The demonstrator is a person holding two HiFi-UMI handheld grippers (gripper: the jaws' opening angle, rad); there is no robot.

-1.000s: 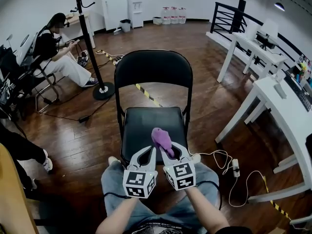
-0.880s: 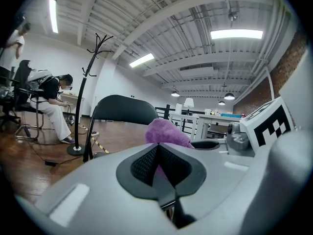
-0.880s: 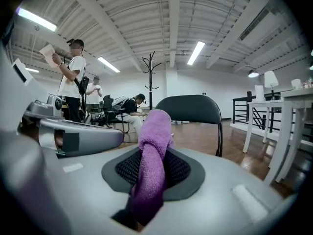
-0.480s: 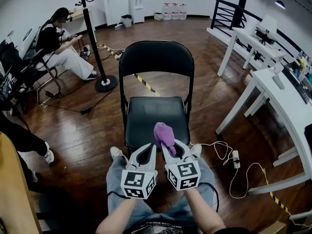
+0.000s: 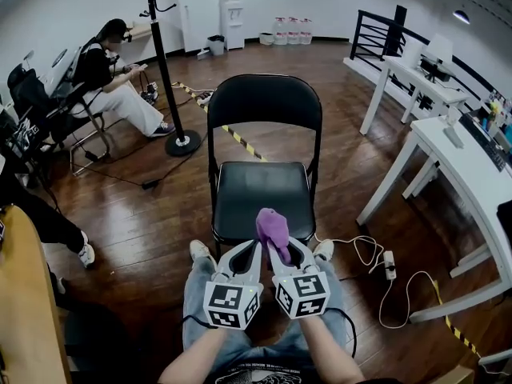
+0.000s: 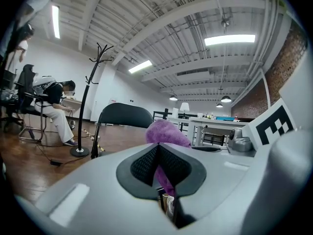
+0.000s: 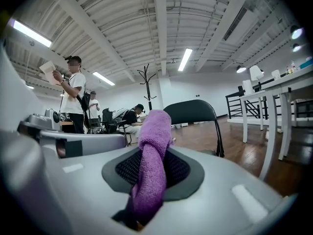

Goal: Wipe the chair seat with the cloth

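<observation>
Purple cloth, a soft bunched roll of towelling, is held upright in the right gripper, whose fingers are clamped on its lower part while the free end stands up past the tips. It is carried in the air just at the front edge of the padded black chair seat of the black metal folding chair; no contact with the seat can be made out. The left gripper is held right alongside, its fingers pressed together with nothing between them, the cloth being seen only beyond their tips. Trouble is to be expected from the grip. The cloth is pinched as a narrow roll, so it may be dragged out once rubbed on the seat, and only a thin stripe would be wiped. With a hard push the light chair could be sent sliding on the glossy wooden floor, or the padding could be scraped by the hard fingertips.
</observation>
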